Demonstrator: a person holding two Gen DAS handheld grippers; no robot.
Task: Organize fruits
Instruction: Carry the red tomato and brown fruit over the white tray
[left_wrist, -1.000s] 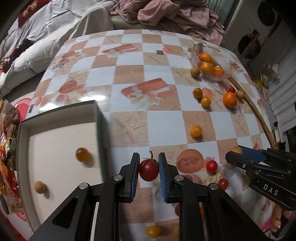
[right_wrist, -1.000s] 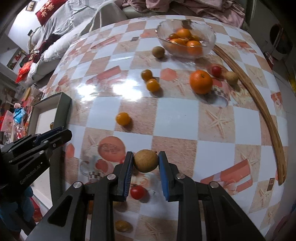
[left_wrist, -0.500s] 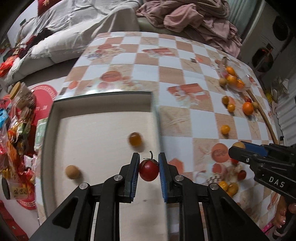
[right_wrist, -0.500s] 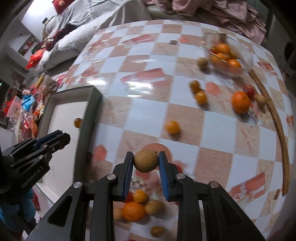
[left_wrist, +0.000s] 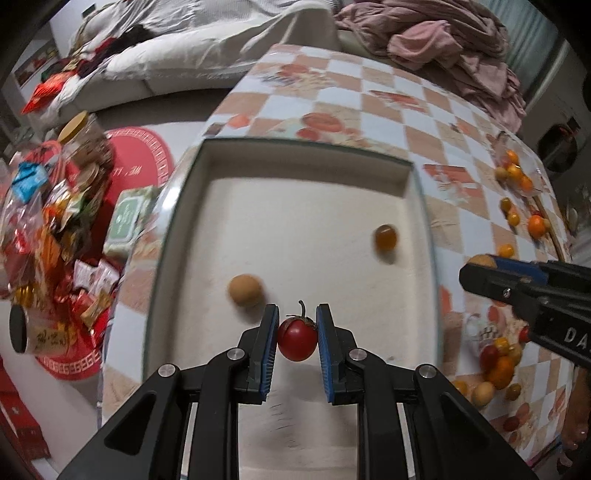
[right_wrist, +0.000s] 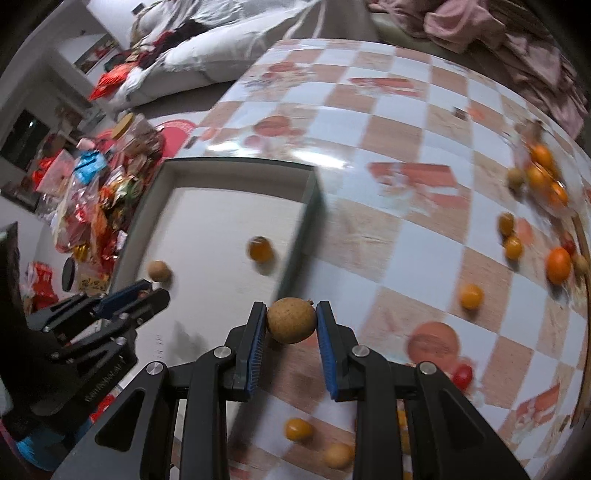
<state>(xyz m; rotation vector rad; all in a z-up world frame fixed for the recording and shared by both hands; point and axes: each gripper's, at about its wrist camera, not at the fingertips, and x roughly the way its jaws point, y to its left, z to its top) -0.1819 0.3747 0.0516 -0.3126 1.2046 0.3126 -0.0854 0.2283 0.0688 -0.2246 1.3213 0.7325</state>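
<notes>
My left gripper (left_wrist: 296, 338) is shut on a red cherry tomato (left_wrist: 297, 339) and holds it above the white tray (left_wrist: 295, 155). In the tray lie a tan longan (left_wrist: 244, 290) and an orange-brown fruit (left_wrist: 385, 238). My right gripper (right_wrist: 291, 320) is shut on a tan longan (right_wrist: 291, 319) and holds it over the tray's right wall (right_wrist: 299, 236). The left gripper also shows in the right wrist view (right_wrist: 147, 293), and the right gripper in the left wrist view (left_wrist: 476, 267).
Loose small fruits lie on the checkered table (right_wrist: 406, 236), among them an orange (right_wrist: 558, 265) and a yellow fruit (right_wrist: 471, 296). A glass bowl of oranges (right_wrist: 543, 173) stands at the far right. Snack packets (left_wrist: 55, 206) crowd the floor to the left.
Both grippers have moved left with their fruits. The left one is now further over the tray's inside, and the right one has reached the tray's right wall.
</notes>
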